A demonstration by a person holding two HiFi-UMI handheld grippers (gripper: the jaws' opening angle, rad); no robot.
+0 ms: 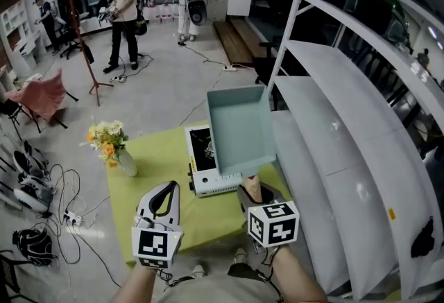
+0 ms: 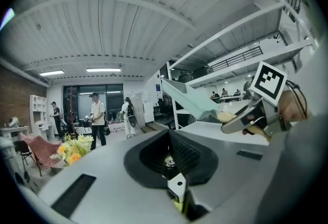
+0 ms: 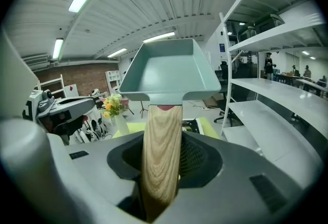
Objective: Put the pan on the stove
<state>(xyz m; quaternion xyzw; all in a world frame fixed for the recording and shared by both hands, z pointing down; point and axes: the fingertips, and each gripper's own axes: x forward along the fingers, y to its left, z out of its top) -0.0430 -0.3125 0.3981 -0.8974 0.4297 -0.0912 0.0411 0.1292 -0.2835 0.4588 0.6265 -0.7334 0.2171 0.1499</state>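
One pan [image 1: 239, 130] hangs over the stove [image 1: 205, 184] at the tabletop's [image 1: 146, 170] right edge, its handle [image 3: 161, 151] clamped in the fingers of our right gripper [image 3: 160, 192], our left gripper [image 2: 177, 196] closed on nothing; next we lower it level.

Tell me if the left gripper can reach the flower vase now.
Probably yes: the left gripper is empty, and only bare table lies between it and the vase; the pan is off to its right.

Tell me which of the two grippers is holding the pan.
The right gripper: its jaws are closed on the wooden handle of the light blue pan. The left gripper has nothing between its jaws.
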